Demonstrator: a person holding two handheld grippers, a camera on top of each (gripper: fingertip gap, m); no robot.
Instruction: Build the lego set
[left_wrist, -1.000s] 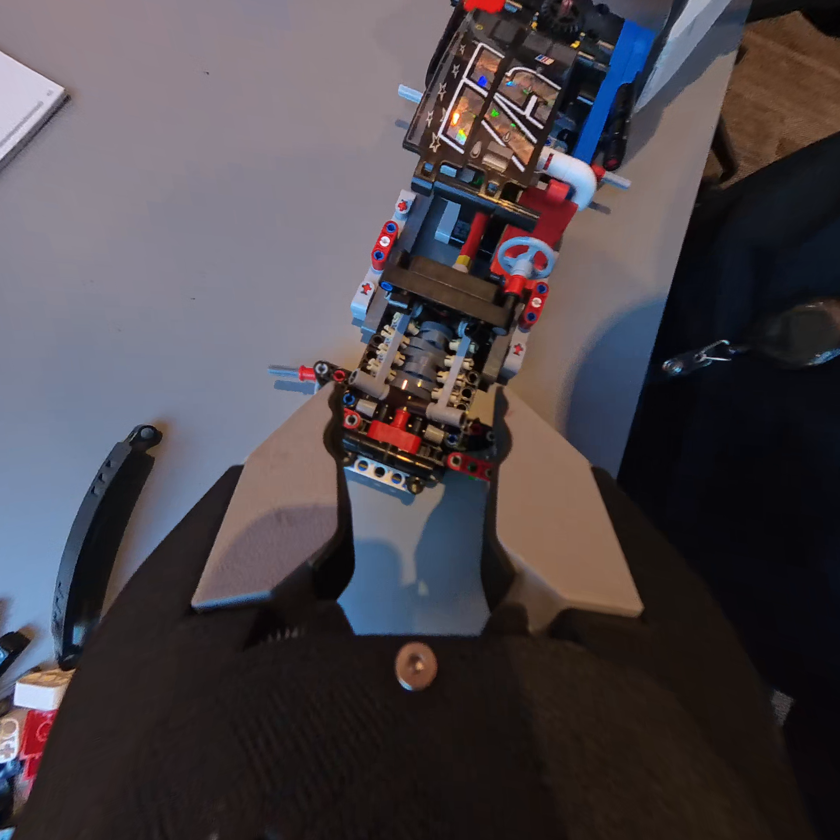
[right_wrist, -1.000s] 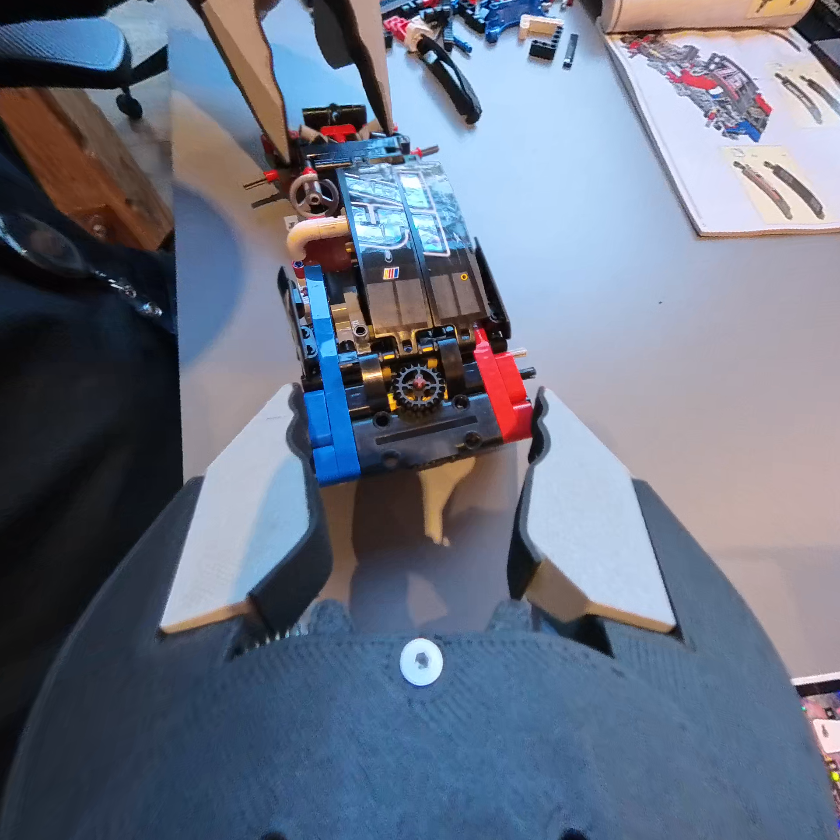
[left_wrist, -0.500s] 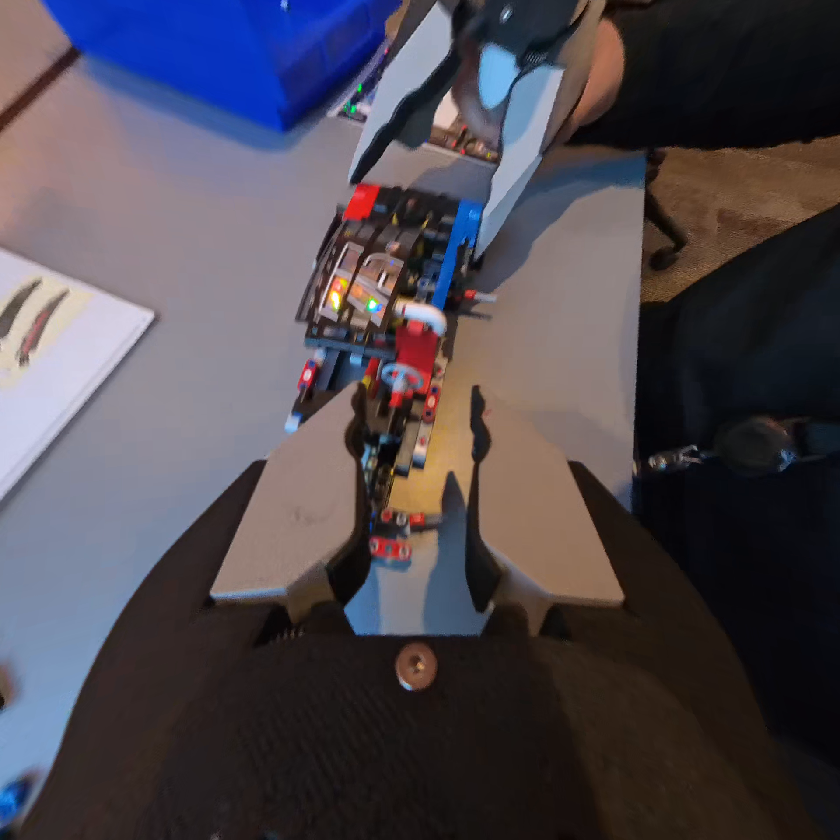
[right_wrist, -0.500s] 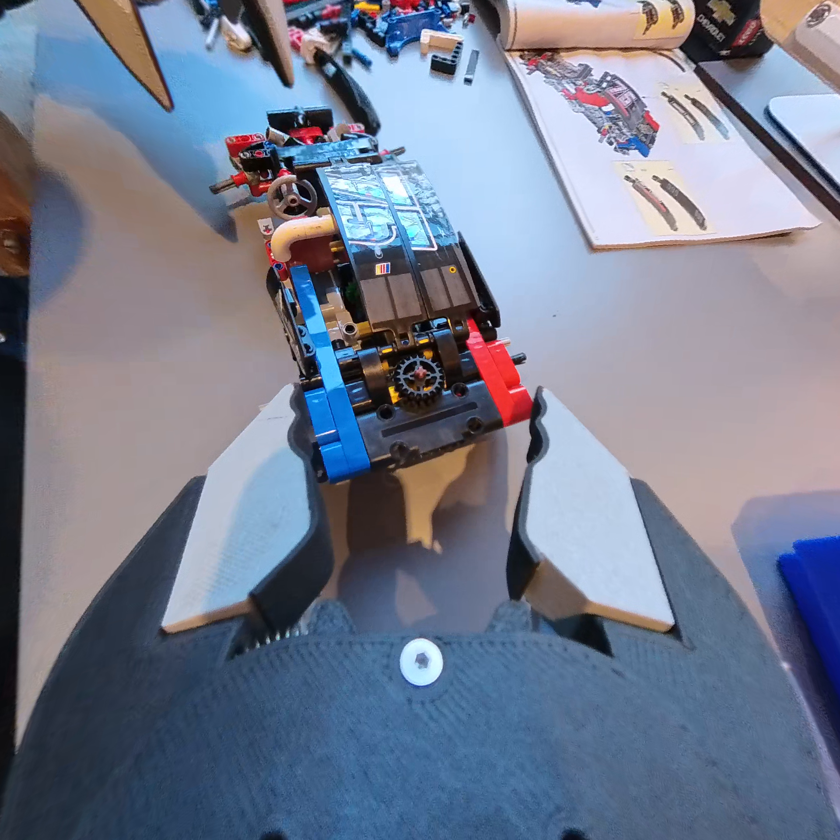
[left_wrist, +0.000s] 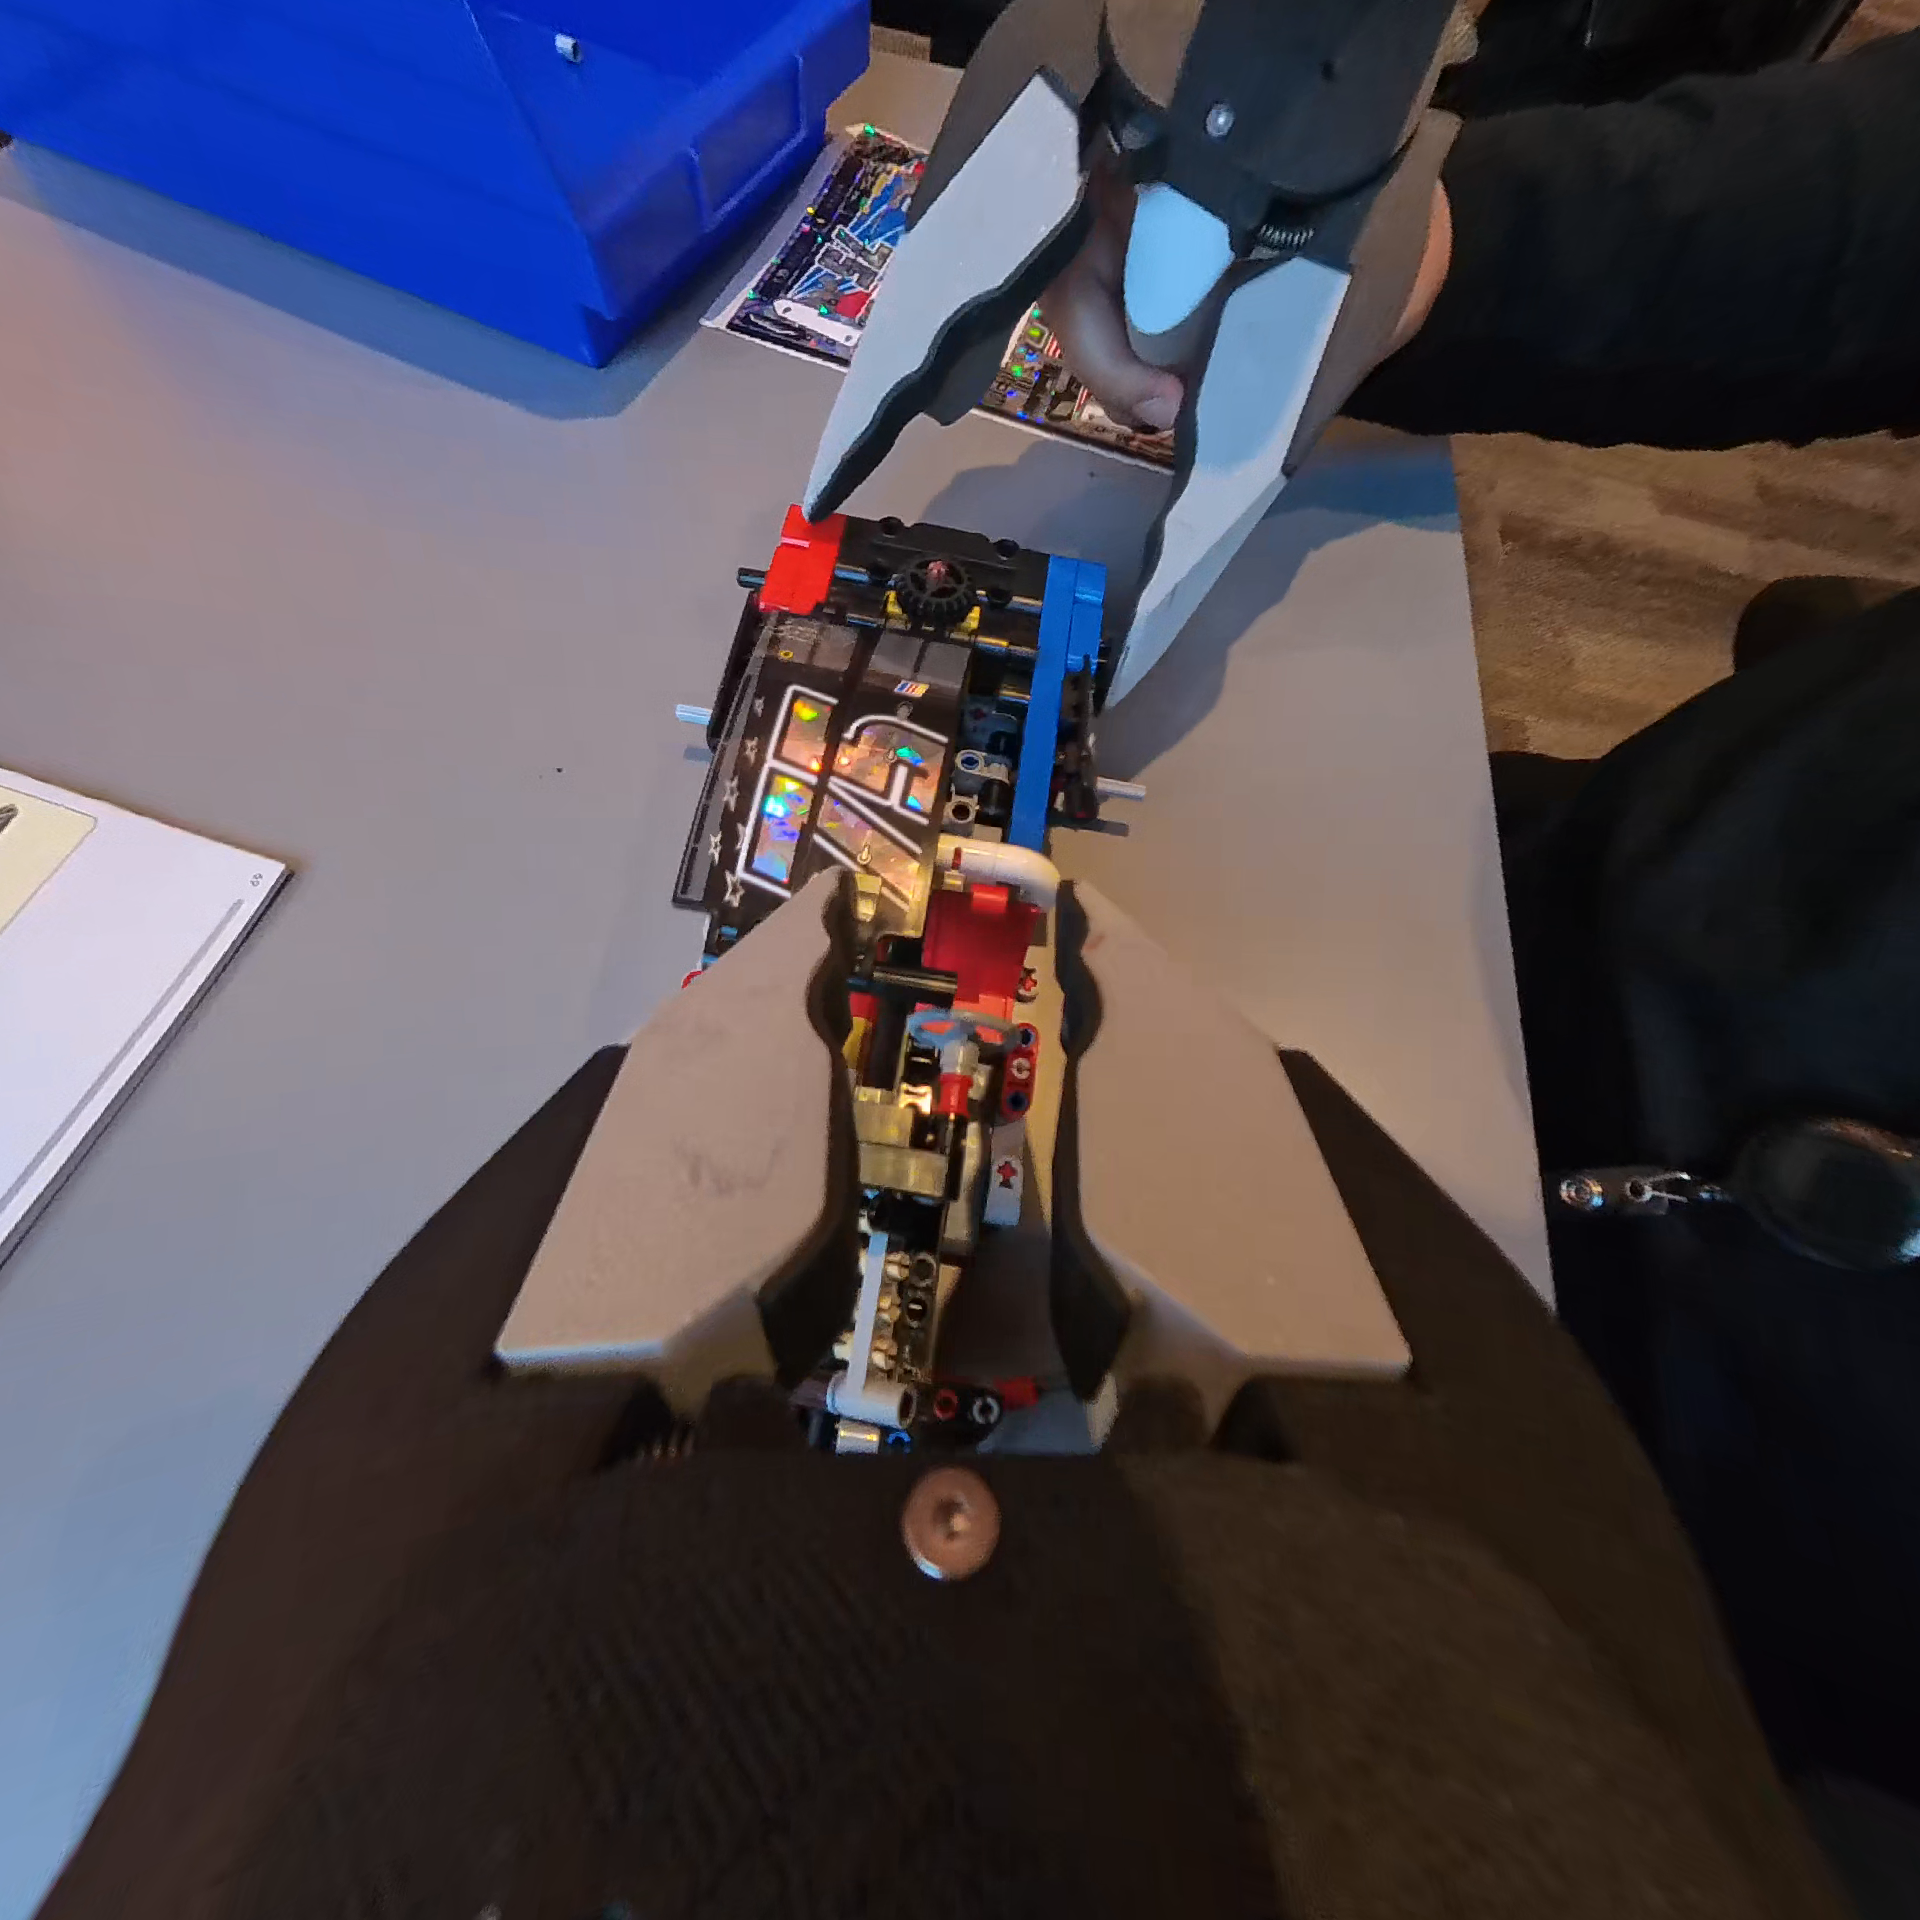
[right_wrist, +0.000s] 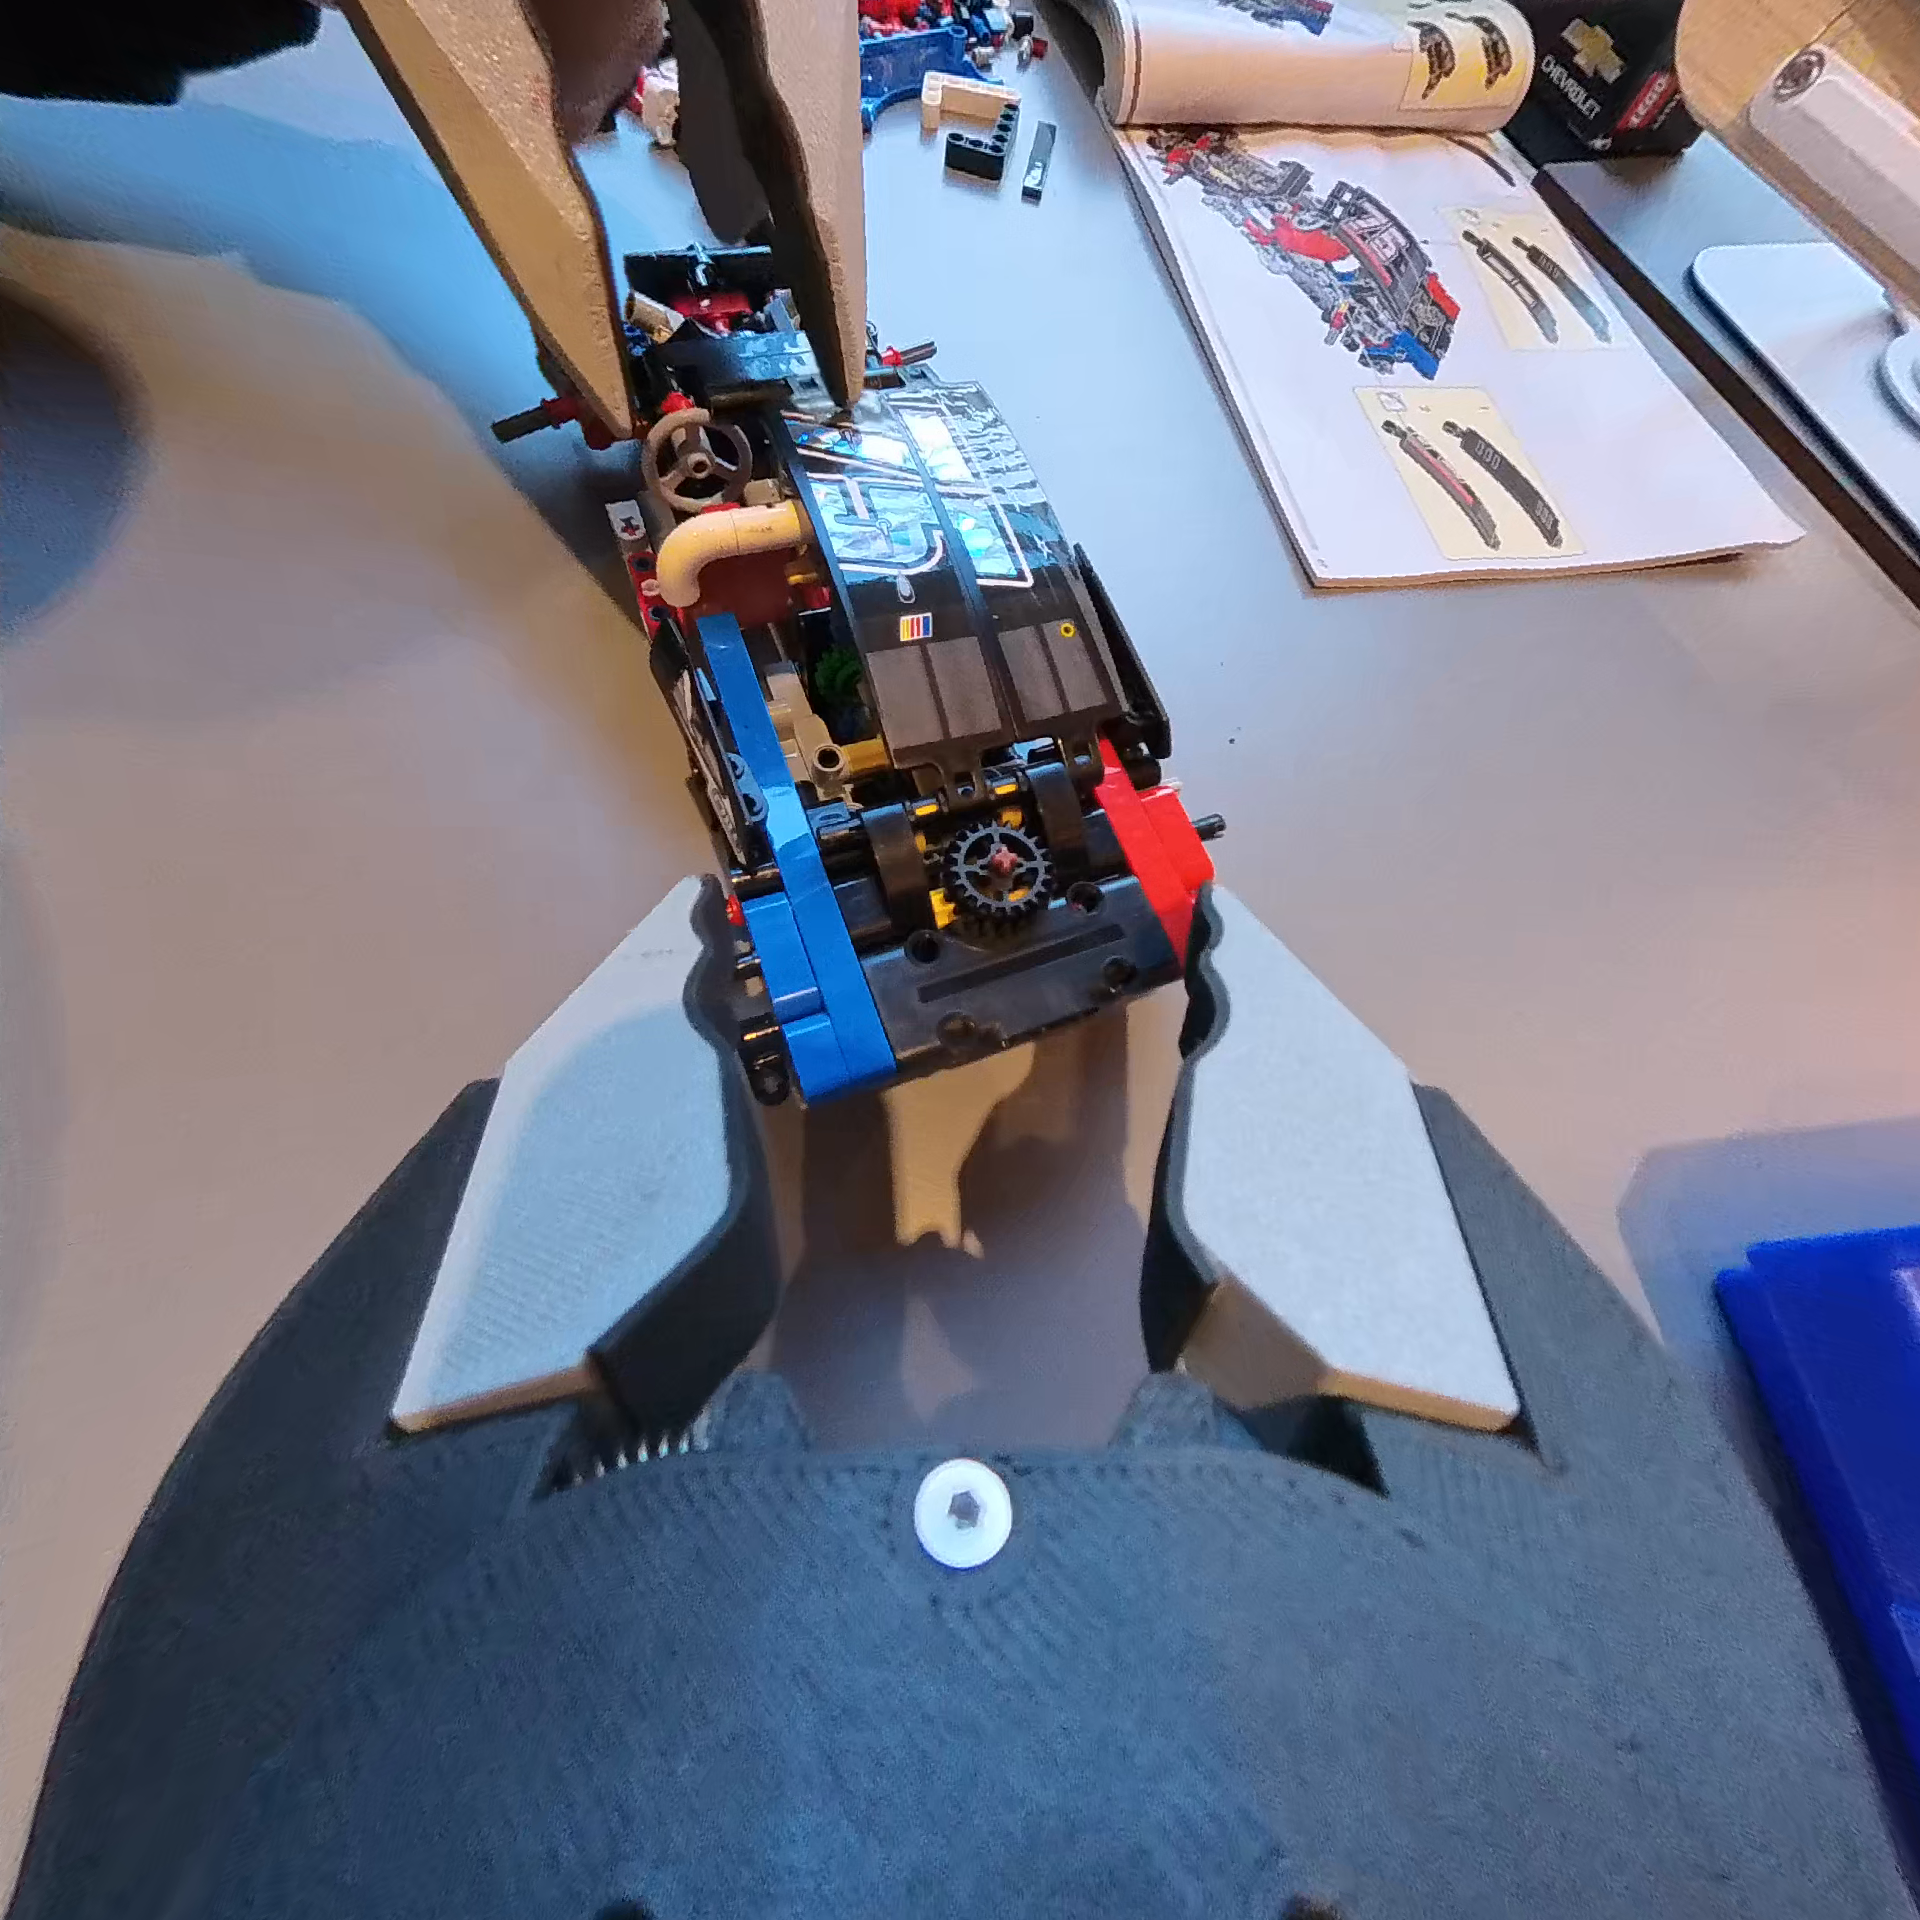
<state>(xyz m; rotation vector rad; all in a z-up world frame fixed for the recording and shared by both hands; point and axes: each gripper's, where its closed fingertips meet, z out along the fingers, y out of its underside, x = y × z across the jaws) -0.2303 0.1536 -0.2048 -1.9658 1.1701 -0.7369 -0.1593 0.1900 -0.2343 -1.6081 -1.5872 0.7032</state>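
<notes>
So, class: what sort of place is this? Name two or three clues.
Probably a desk at home or in an office: a grey tabletop, an open instruction booklet, loose building bricks and a blue plastic bin.

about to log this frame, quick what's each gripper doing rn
Left gripper: jaws around the front end of the lego car; grip cannot be told.
Right gripper: open, fingers flanking the car's rear end.

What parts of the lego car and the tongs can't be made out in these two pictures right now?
- Left wrist view: the lego car front end is hidden between the left tongs; contact unclear.
- Right wrist view: the car's underside is hidden by its own body; lifted or resting, unclear.
- Right wrist view: the right tongs flank the rear; clamping unclear.
- Loose lego parts: too small, cut off by the top edge.
</notes>
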